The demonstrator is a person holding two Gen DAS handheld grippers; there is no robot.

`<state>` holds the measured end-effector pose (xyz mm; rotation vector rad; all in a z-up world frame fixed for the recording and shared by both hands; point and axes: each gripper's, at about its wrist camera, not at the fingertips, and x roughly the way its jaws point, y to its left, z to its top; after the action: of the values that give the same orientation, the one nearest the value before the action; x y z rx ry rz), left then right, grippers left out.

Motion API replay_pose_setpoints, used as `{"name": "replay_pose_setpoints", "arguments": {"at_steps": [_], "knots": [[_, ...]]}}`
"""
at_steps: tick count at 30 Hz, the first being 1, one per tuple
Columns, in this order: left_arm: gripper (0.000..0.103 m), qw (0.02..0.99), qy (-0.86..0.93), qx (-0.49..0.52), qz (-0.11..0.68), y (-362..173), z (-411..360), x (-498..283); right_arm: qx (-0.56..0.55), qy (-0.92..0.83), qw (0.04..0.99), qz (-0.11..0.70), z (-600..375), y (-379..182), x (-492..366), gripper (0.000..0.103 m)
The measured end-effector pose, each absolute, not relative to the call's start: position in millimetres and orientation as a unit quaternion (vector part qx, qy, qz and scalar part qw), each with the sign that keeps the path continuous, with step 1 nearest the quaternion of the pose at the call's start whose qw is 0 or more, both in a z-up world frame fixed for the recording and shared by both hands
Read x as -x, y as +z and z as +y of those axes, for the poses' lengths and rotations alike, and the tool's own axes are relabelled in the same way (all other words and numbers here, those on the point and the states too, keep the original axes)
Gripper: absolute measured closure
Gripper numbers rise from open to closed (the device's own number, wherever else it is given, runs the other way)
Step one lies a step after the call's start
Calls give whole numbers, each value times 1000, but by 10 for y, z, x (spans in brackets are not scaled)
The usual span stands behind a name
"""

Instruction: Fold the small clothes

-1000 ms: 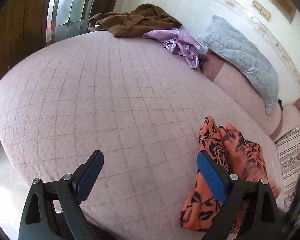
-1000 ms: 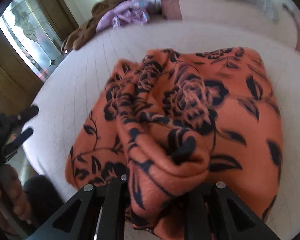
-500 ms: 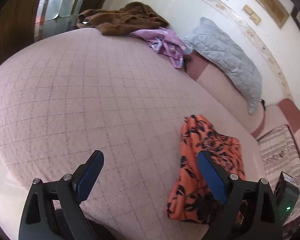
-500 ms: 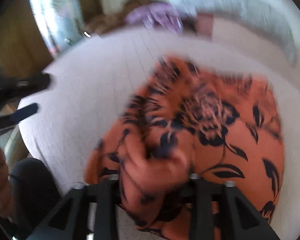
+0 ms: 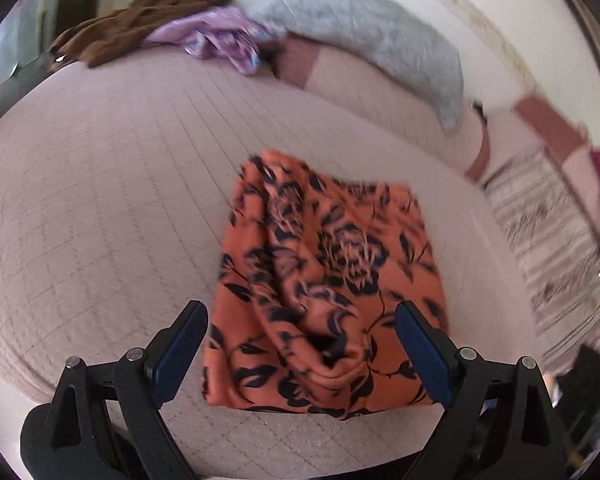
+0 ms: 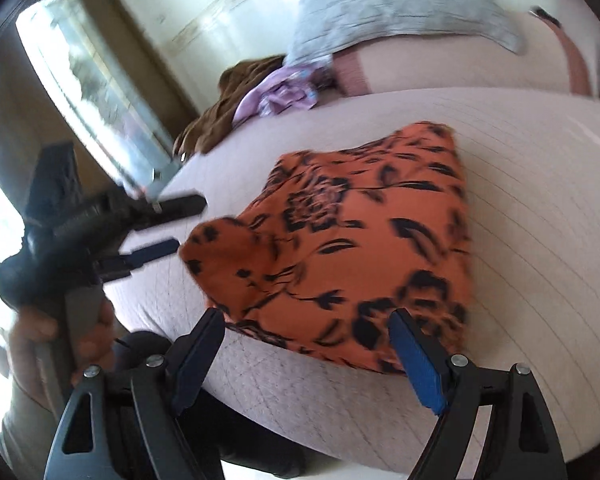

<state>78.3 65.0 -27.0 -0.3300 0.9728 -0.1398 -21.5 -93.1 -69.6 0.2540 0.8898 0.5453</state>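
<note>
The left gripper (image 5: 302,344) has its jaws wide apart but closing a little, and they hold nothing; in the left wrist view the orange cloth (image 5: 324,292) shows between the two blue pads, yet it lies on the bed (image 5: 92,200) below them and I cannot see any pad press on it. The right gripper (image 6: 306,354) has its jaws opening and already far apart; the near edge of the cloth (image 6: 352,248) shows between its pads in the lower middle of the frame, but they do not clamp it. The cloth is a folded bundle with a dark flower print, resting near the front edge of the bed, with one bulging fold on its left side in the right wrist view. At the left of that view a hand (image 6: 80,332) carries the left gripper (image 6: 172,228), just beside the cloth. At the top of both frames lie a brown cloth (image 5: 140,20), a purple cloth (image 5: 220,40) and a grey pillow (image 5: 372,36).
</note>
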Motion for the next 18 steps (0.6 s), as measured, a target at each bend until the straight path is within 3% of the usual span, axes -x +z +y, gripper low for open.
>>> {"name": "replay_pose_setpoints", "arguments": {"at_steps": [1,2,7,11,18], "knots": [[27,863,-67,158,475,-319,625,-811,-135,257,859,421,-1017,-682,230,17],[86,850,-67,160,498,-405,601,-861,-142,256,860,418,-1061,-669,225,17],[87,878,-46,161,449,-208,683,-688,-168,257,857,413,-1222,-709,166,17],[84,834,-24,185,520,-826,848,-804,-179,262,853,414,-1265,-745,151,17],[82,844,-24,197,498,-754,863,-633,-211,275,839,420,-1335,-765,40,17]]}}
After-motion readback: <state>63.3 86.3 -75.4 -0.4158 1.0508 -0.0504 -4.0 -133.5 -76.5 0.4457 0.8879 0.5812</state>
